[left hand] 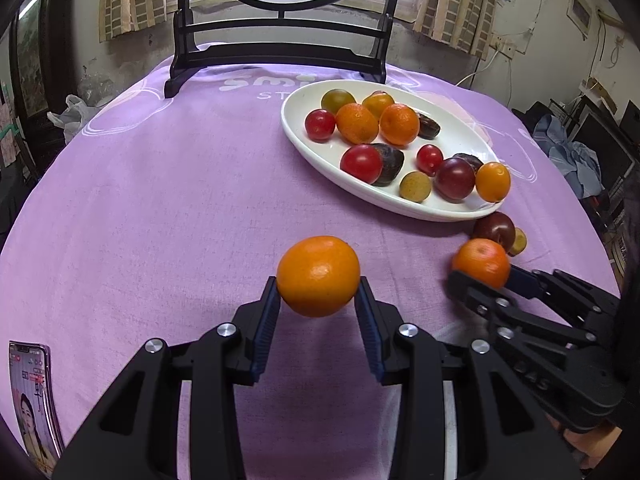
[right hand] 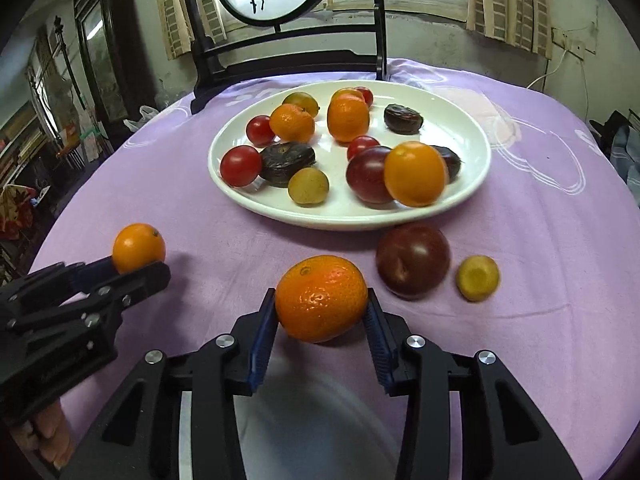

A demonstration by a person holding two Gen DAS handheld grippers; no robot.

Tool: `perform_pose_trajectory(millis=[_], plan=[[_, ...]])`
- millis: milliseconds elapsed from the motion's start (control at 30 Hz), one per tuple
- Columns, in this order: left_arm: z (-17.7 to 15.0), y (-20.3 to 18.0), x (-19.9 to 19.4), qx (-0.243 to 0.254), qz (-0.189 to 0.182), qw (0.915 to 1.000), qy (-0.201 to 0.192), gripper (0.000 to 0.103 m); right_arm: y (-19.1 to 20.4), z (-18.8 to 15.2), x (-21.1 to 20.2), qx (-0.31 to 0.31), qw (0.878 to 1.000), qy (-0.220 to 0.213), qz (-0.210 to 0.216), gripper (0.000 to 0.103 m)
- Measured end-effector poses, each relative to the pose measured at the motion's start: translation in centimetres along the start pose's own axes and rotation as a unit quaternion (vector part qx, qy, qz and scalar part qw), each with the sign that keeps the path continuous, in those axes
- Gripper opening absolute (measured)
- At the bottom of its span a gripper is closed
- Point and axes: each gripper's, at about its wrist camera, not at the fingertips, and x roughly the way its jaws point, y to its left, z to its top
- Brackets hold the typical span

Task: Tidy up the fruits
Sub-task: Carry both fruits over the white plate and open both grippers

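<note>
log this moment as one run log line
left gripper: holds smooth orange | right gripper: holds mandarin | plate: fruit-filled

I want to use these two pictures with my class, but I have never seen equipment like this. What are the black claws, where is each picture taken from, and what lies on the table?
The claws are hand-held two-finger grippers, one per hand, each with its own camera looking along its fingers. The left gripper holds a smooth orange fruit. The right gripper holds a mandarin. Each view also shows the other gripper from the side. On the purple cloth stands a white plate of mixed small fruits. Beside the plate lie a dark plum and a small yellow fruit.
</note>
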Motion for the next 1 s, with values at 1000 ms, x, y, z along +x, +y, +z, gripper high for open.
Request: perform_pose_trajectory(millis=[1000], plan=[[6.7, -5.7, -0.3, 0.047, -0.002, 0.9985, -0.029, 0.037, -3.9, 5.9, -4.9, -0.001, 0.996, -0.09, 0.011, 0.043]])
